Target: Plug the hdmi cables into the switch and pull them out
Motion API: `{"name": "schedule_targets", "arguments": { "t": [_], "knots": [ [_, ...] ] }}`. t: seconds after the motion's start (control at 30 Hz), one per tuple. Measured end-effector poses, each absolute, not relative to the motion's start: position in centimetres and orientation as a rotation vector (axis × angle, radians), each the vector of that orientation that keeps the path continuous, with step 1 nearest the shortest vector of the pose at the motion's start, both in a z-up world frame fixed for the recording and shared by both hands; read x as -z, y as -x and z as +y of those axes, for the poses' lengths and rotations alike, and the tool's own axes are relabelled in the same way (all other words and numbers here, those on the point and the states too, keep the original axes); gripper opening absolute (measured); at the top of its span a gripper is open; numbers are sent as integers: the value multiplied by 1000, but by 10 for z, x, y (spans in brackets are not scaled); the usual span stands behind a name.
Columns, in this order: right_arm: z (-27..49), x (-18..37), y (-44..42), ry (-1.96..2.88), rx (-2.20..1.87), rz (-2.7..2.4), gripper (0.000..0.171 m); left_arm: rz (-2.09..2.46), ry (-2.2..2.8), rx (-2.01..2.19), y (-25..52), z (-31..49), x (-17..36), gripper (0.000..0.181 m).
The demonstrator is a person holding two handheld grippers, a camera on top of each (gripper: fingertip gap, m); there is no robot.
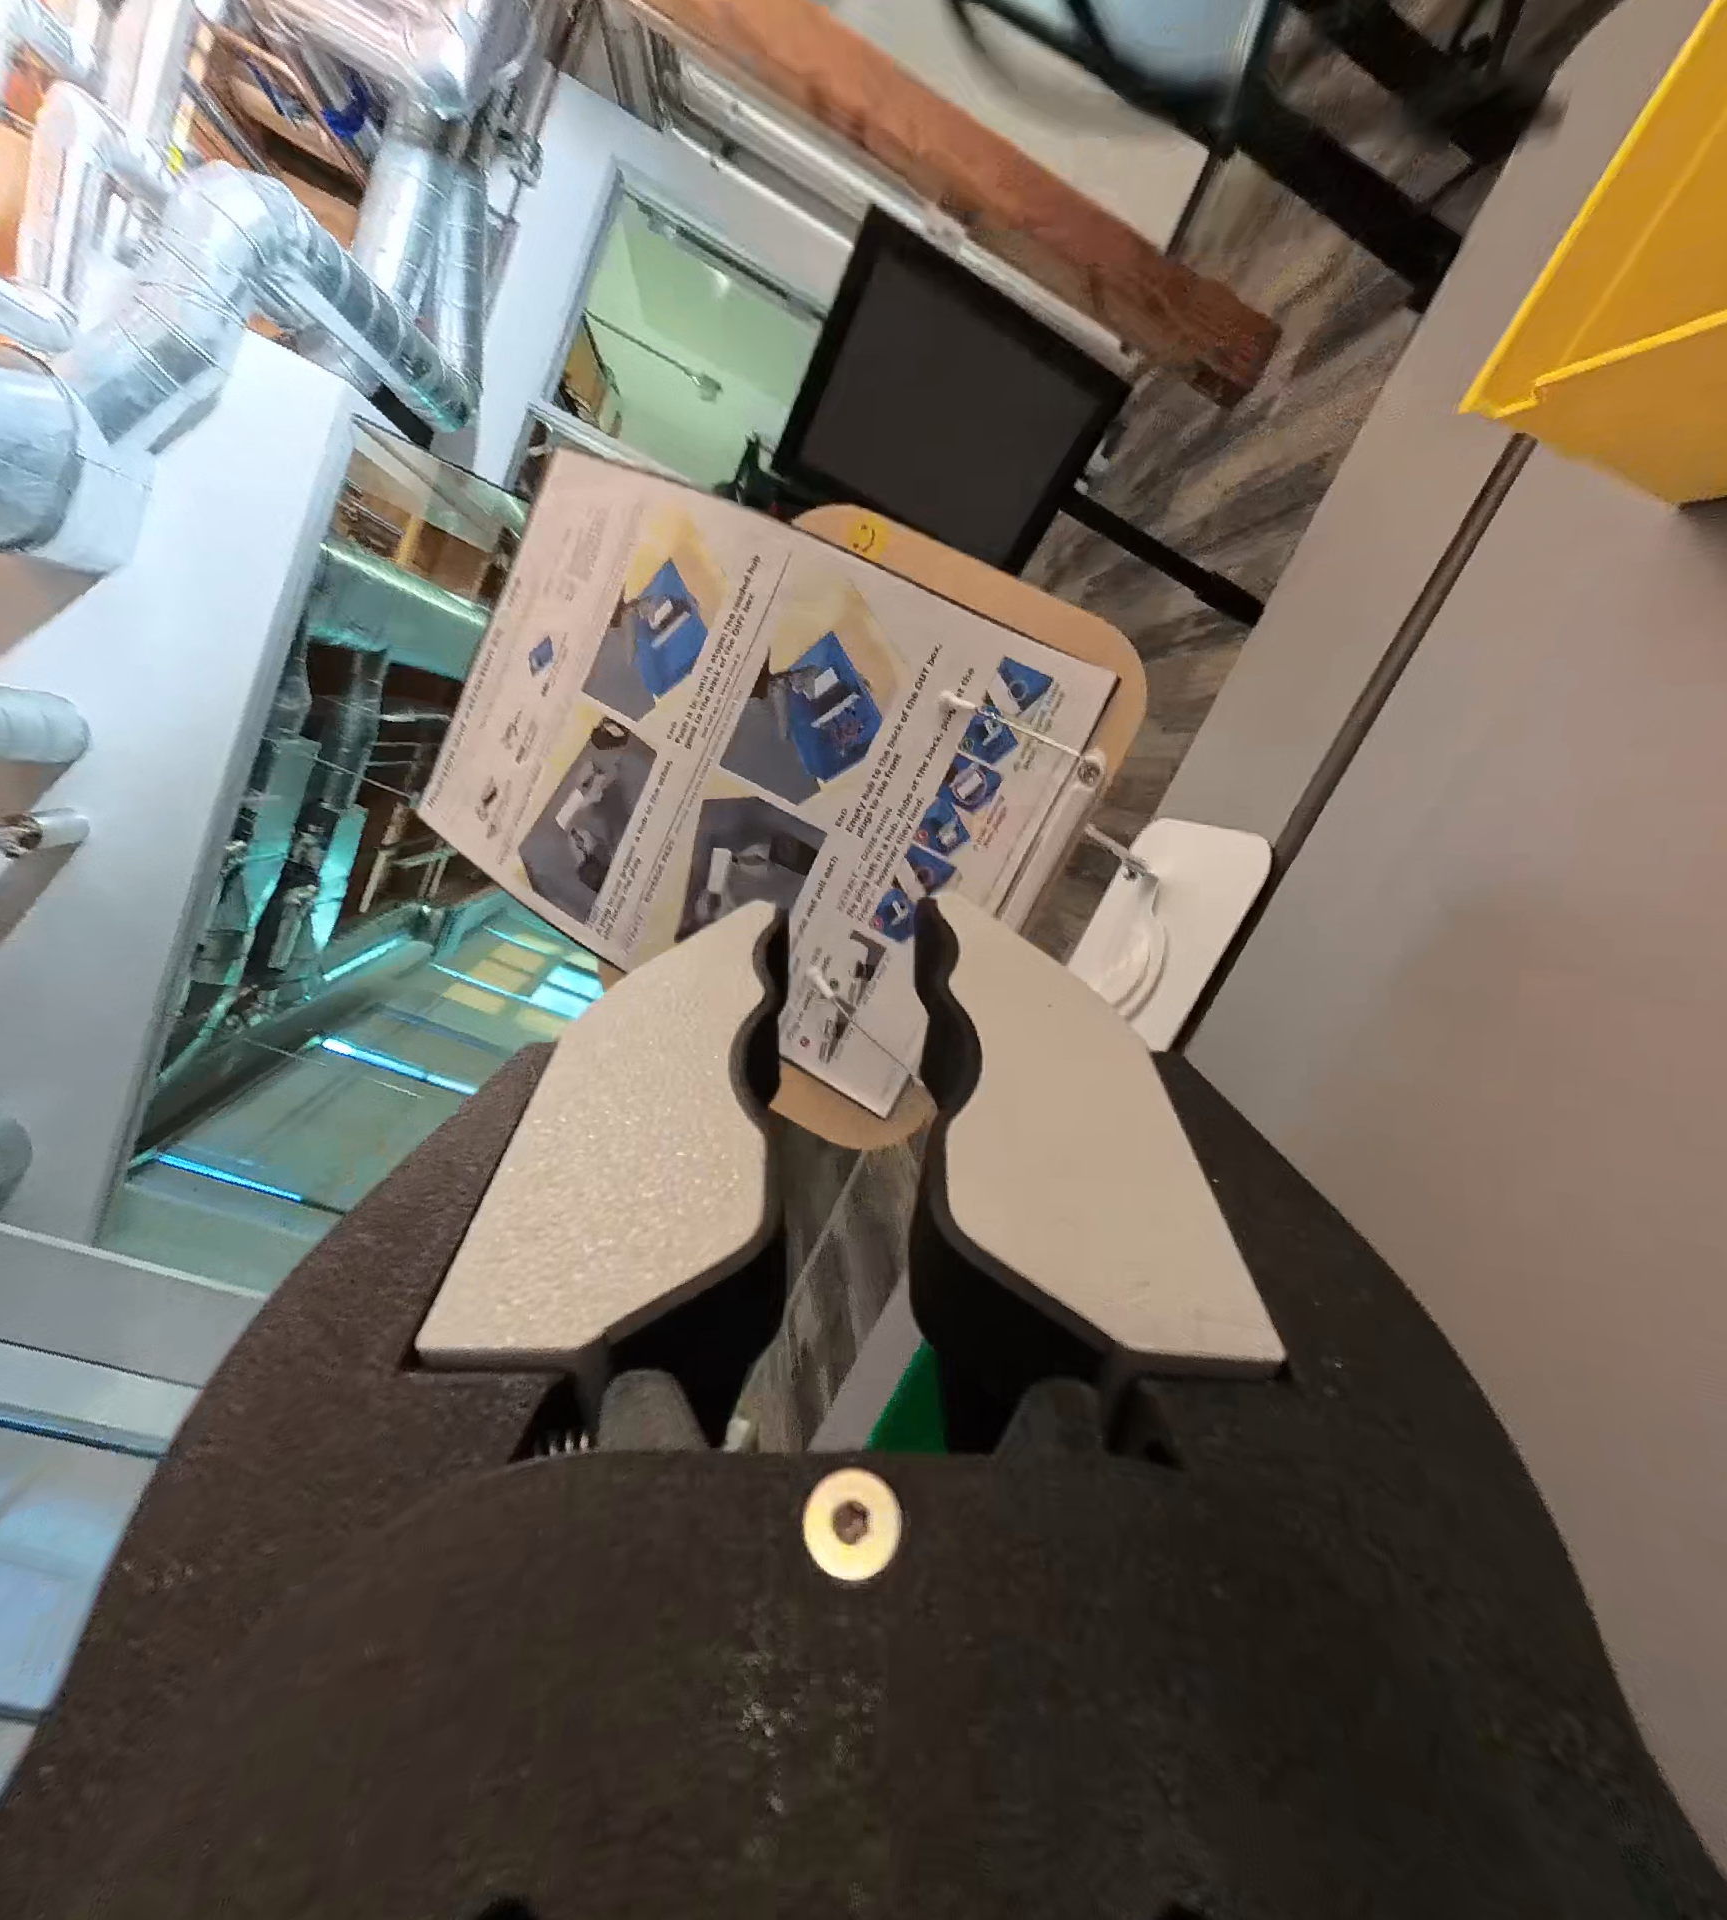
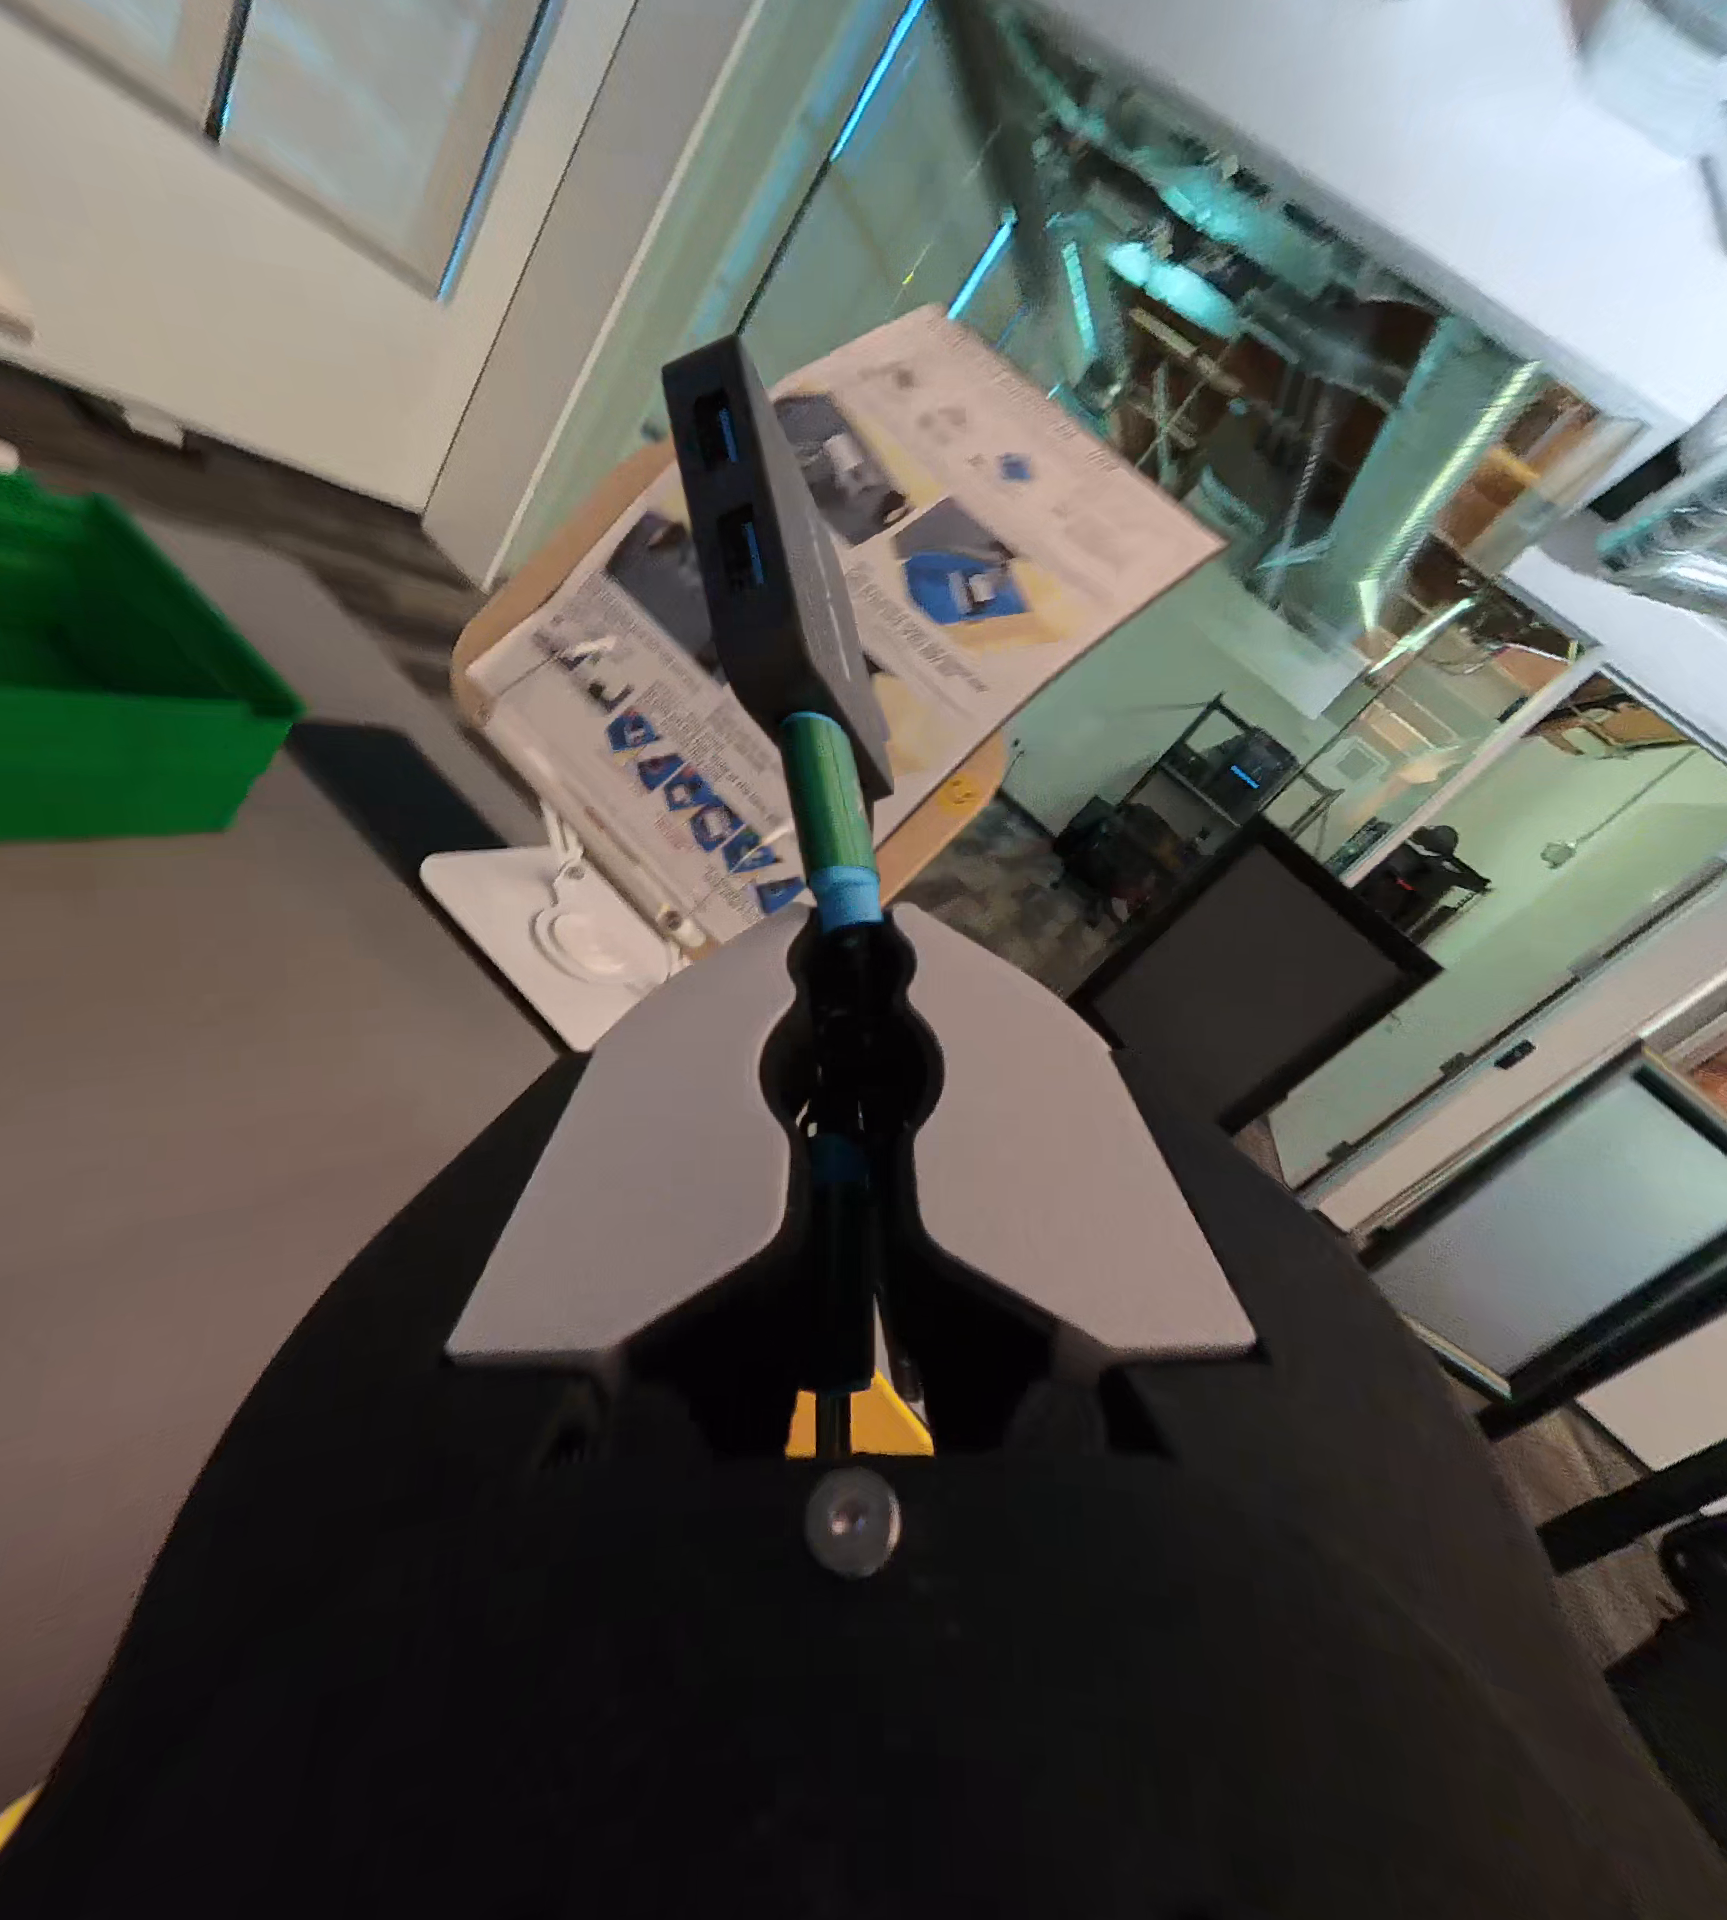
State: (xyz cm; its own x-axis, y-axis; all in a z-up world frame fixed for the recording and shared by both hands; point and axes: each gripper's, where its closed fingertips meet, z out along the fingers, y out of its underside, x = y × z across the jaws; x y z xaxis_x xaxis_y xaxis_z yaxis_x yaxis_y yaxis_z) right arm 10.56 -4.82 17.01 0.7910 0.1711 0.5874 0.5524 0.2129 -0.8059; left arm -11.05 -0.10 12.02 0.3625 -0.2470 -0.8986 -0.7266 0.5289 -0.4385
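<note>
Up in the air, the right gripper (image 2: 851, 940) is clamped on a black cable (image 2: 843, 1049) whose green-sleeved end (image 2: 828, 795) runs into the dark switch (image 2: 786, 561); the switch hangs lifted off the tabletop (image 2: 163, 1039), two ports on its edge showing. The left gripper (image 1: 851, 925) holds nothing, its fingers (image 1: 651, 1122) narrowly parted. A green bin (image 2: 80, 675) sits on the tabletop at the left of the right wrist view; its contents cannot be made out. A yellow bin (image 1: 1669, 312) appears in the left wrist view, its inside hidden. An instruction sheet (image 1: 734, 727) stands behind on a white stand (image 1: 1181, 925).
</note>
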Motion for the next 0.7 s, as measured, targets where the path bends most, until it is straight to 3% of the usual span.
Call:
{"name": "schedule_targets", "arguments": {
  "t": [0.1,0.23,0.53,0.7],
  "knots": [
    [-72,-174,-138,1414,198,-589,9,1215,1049,-425,115,9,-114,22],
    [-61,-140,-193,1583,395,-538,9,1252,1100,-505,119,24,-100,21],
    [1,-12,-241,1914,695,-812,10,1255,1119,-506,122,28,-97,17],
    [12,61,-234,2173,603,-975,18,1235,1155,-508,132,34,-99,17]
  ]
}}
